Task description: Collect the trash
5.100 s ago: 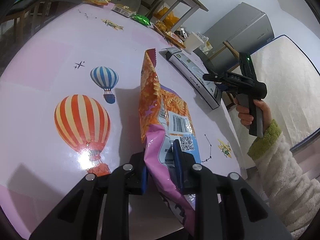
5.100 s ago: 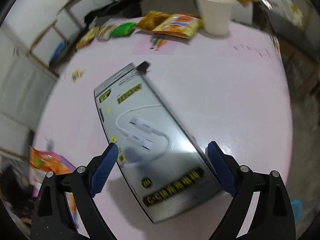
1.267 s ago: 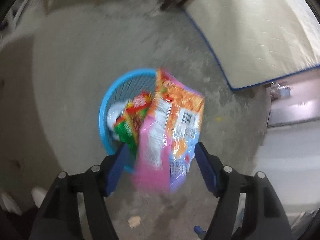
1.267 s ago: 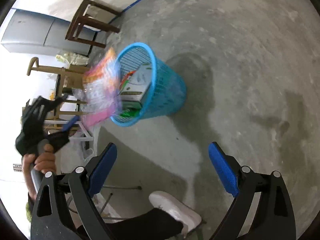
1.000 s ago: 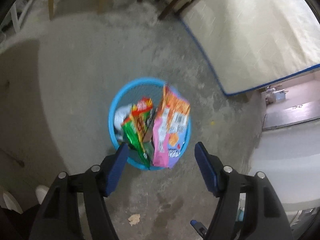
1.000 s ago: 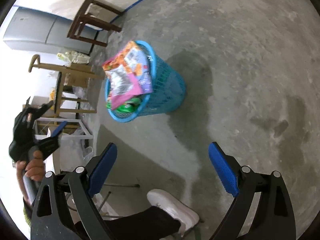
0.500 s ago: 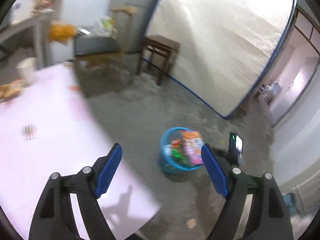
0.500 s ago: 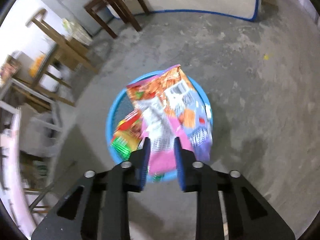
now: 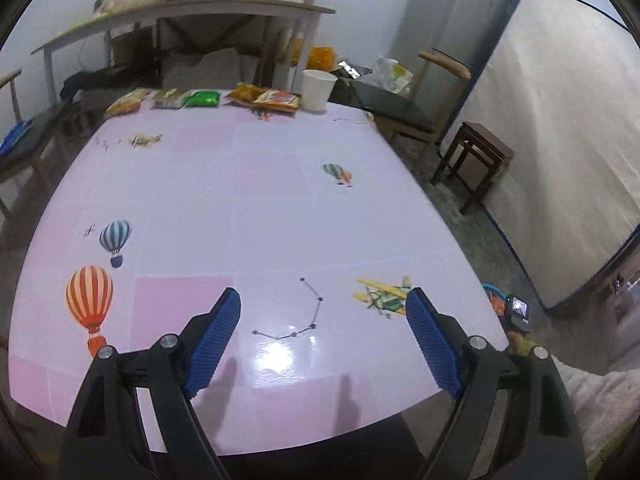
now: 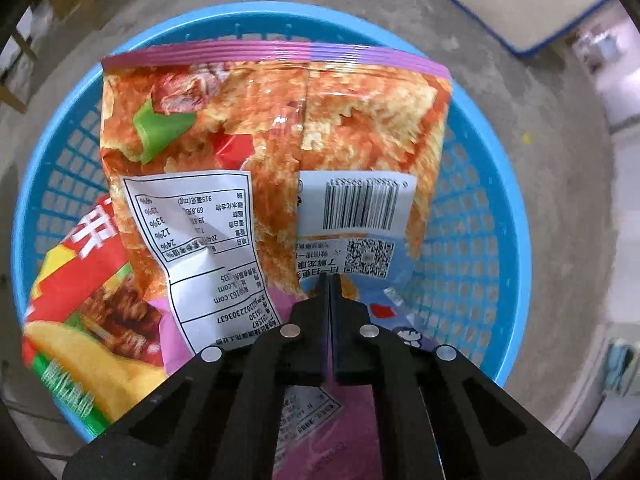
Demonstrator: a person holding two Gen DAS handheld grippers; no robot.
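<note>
Right gripper (image 10: 329, 280) clamped shut, jaws pressed together right on the lower part of the snack bag (image 10: 276, 128), looks pinched between the pads. Bag standing inside the blue trash basket (image 10: 472, 264) directly ahead of the tips, label and barcode facing the camera upside down. Just left of the fingers, a second red and yellow wrapper (image 10: 88, 320) tucked in the same basket. Concrete floor (image 10: 560, 100) beyond the rim.

Left gripper (image 9: 323, 334) spread wide, holding nothing, hovering over the near edge of the pink table (image 9: 256, 200). Far ahead at the table's back edge, a row of snack packets (image 9: 276, 98) with a white paper cup (image 9: 318, 90) just right of them. Off to the right, a wooden stool (image 9: 476, 156).
</note>
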